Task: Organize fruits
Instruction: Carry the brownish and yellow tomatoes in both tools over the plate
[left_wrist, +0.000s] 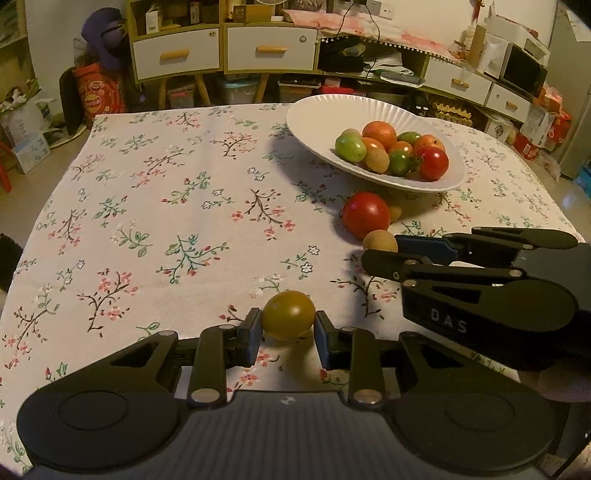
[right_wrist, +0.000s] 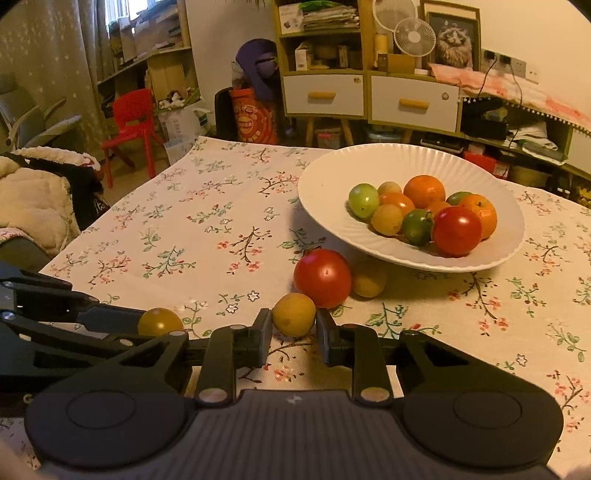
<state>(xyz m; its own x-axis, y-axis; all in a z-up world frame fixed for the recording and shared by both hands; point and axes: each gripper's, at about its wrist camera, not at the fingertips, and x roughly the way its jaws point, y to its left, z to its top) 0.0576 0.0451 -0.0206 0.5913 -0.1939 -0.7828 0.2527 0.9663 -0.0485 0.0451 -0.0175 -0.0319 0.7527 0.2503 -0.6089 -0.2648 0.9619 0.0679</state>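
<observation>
The desk (right_wrist: 207, 229) carries a floral cloth (left_wrist: 155, 206) over its whole top. Beyond its far edge stand a cabinet (right_wrist: 365, 96) with two white drawers, a low sideboard (left_wrist: 476, 85) crowded with boxes, a red chair (right_wrist: 129, 125) and an orange printed bag (right_wrist: 255, 118); the bag's writing is too blurred to read.

A white ribbed bowl (right_wrist: 325, 184) sits on the far right of the desk and holds a heap of fruit (right_wrist: 424, 214): orange, red, green and yellow pieces touching each other.

Just in front of the bowl a red tomato (right_wrist: 323, 277) lies on the cloth, with a yellow fruit (right_wrist: 369, 282) touching its right side, partly under the bowl's rim.

The right tool (right_wrist: 293, 328) is clamped on a small yellow fruit (right_wrist: 294, 314), which touches the tomato's near side, so the tomato stands between this fruit and the bowl. In the left view the letters "DAS" (left_wrist: 448, 325) show on the right tool's body.

The left tool (left_wrist: 288, 328) grips an olive-yellow tomato (left_wrist: 289, 314) low over the cloth, near the right tool and well short of the bowl.
</observation>
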